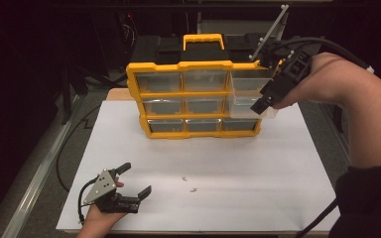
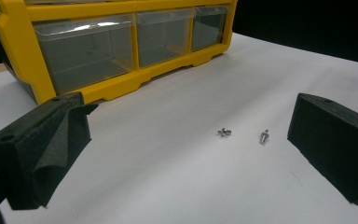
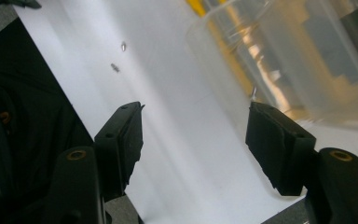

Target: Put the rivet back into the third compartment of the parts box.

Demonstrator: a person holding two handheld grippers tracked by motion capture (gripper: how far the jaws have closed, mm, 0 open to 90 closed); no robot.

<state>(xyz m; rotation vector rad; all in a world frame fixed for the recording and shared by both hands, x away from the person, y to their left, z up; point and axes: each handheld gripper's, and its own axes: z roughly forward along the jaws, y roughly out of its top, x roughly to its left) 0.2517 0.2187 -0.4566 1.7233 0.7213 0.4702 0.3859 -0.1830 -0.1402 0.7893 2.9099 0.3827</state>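
A yellow organizer (image 1: 178,93) with clear drawers stands at the back of the white table (image 1: 258,163). One clear drawer (image 1: 243,99) in its right column sticks out forward. My right gripper (image 1: 262,103) hangs at that drawer's front right corner. Its jaws are open (image 3: 196,140), with the drawer (image 3: 298,60) just beyond the right jaw and nothing between them. Two small metal screws (image 1: 184,178) (image 1: 193,189) lie loose on the table. My left gripper (image 1: 137,178) rests near the front left, wide open (image 2: 191,121), facing the screws (image 2: 224,132) (image 2: 264,136) from a short distance.
The organizer (image 2: 112,46) has a black and yellow carry handle (image 1: 203,42) on top. The table's front edge (image 1: 198,231) runs just below the left hand. A dark sleeve (image 1: 372,198) fills the right front corner. Cables (image 1: 69,148) trail down the left side.
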